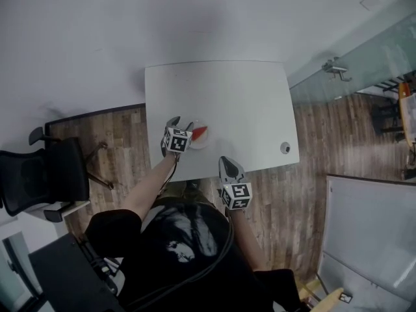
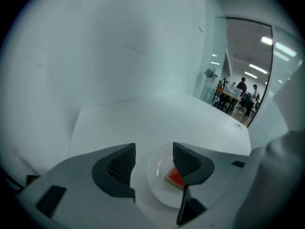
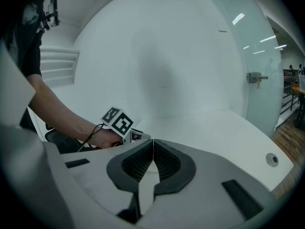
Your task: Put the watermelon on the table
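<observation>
Even, cool overhead light, soft shadows, heavy fisheye bending with dark corners (both gripper views), slight softness.

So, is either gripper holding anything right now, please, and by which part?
Nothing is held: left gripper open near the watermelon on the plate; right gripper shut, empty.

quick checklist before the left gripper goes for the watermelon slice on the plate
1. Left gripper jaws apart: ok.
2. Watermelon slice centred between the jaws: not ok, it sits by the right jaw, partly hidden.
3. Slice lying unheld on the plate: ok.
4. Bare table beyond the plate for set-down: ok.
5. Right gripper shut, empty, apart from the plate: ok.
</observation>
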`<state>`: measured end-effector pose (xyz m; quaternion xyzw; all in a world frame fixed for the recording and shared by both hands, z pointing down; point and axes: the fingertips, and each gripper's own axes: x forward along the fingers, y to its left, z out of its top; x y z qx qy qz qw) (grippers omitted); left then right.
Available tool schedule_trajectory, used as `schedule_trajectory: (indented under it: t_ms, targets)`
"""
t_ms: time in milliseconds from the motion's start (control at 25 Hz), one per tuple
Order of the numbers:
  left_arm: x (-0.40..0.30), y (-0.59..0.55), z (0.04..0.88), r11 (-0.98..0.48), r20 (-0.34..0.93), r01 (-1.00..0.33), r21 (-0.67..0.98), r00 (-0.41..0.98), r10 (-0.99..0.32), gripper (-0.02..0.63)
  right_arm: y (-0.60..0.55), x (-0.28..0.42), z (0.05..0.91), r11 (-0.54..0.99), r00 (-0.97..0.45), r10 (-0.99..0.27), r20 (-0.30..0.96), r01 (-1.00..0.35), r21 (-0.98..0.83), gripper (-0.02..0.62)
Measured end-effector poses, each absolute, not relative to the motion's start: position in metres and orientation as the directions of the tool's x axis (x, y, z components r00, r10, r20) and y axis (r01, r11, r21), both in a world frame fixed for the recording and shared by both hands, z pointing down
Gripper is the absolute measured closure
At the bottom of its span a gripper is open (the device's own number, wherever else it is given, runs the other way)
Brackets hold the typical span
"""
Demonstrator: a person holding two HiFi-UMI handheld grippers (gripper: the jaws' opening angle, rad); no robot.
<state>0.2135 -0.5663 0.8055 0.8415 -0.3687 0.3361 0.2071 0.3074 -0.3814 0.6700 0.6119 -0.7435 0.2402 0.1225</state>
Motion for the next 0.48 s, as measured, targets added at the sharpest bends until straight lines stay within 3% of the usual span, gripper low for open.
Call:
schedule_trajectory:
  t_ms: [120, 240, 280, 480]
  targets:
    - [0.212, -0.548, 0.762, -0.656, 0.617, -0.729, 0.196, 0.612, -0.496, 0.37, -0.38, 0.308, 0.654, 0.128, -0.202, -0.876, 0.439, -0.973, -0.191, 0.583]
    - [0.201, -0.518, 0.707, -0.717, 0.512, -0.673, 0.181, 0.687, -0.516, 0.567, -0.388, 0.31, 0.632, 0.119, -0.177, -0.908, 0.38, -0.978, -0.173, 0.583]
    - [0.195, -0.506, 0.689, -0.733, 0.485, -0.659, 0.166, 0.702, -0.521, 0.6, -0.391, 0.308, 0.624, 0.114, -0.169, -0.918, 0.359, -0.979, -0.171, 0.583]
    - [0.163, -0.463, 0.613, -0.746, 0.372, -0.661, 0.079, 0.714, -0.593, 0.6, -0.401, 0.296, 0.59, 0.117, -0.153, -0.947, 0.281, -0.983, -0.14, 0.583]
